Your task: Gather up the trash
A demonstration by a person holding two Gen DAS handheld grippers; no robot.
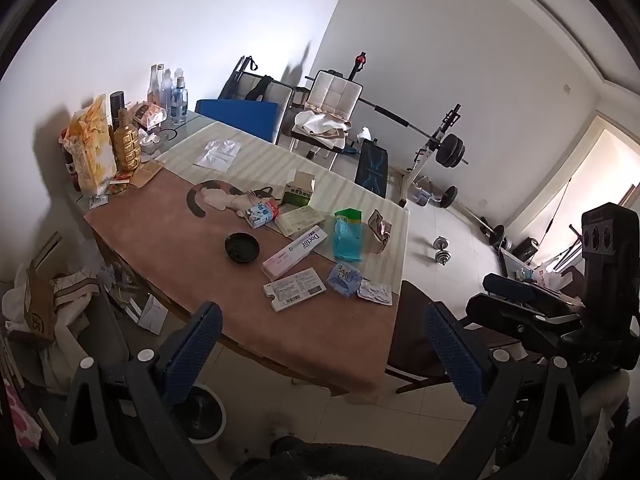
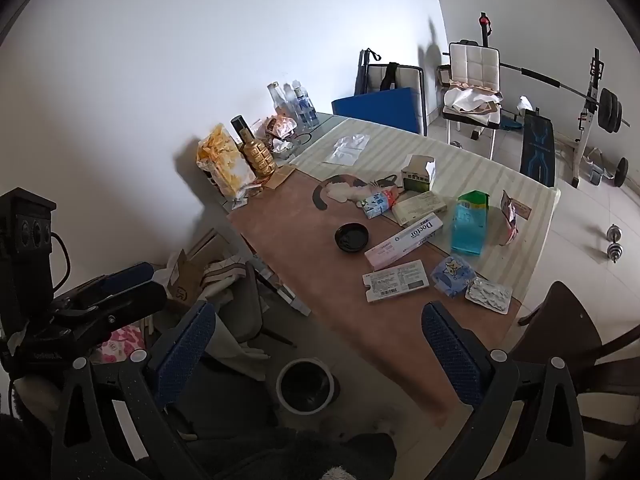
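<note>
Daylight enters from a bright doorway [image 1: 592, 168] at the right of the left wrist view, which glares almost white. The wall [image 2: 160, 60] is evenly lit, and bottles [image 2: 256, 156] cast soft shadows leftward onto it. The counter [image 2: 304, 216] is sharp in mid-frame, with faint light stripes on its far half. Both views bend strongly at the edges and end in black vignette corners. The lower foreground is dim and slightly soft.
</note>
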